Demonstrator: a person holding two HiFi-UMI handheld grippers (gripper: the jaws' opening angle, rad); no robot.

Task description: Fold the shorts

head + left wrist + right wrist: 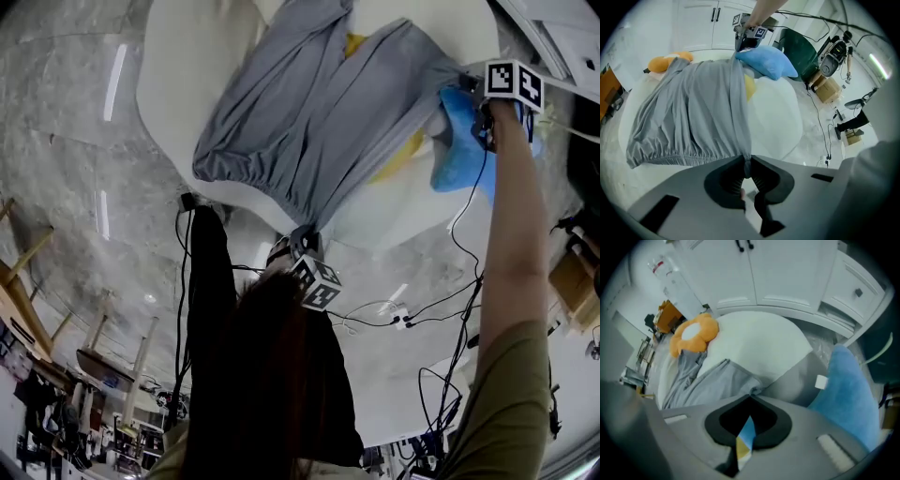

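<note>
Only the gripper views are showing fingers of the left gripper [746, 161] and right gripper [751, 397] clenching the grey shorts [309, 122] over the white tabletop [187, 56], the orange flower plush [693, 336] lying mostly hidden in the head view.

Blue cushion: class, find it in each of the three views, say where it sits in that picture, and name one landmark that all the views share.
Head view: the blue cushion is at the upper right, against the fabric's right end.
Left gripper view: upper middle, at the far end of the cloth.
Right gripper view: along the right edge.
Shared landmark: the grey shorts.
</note>
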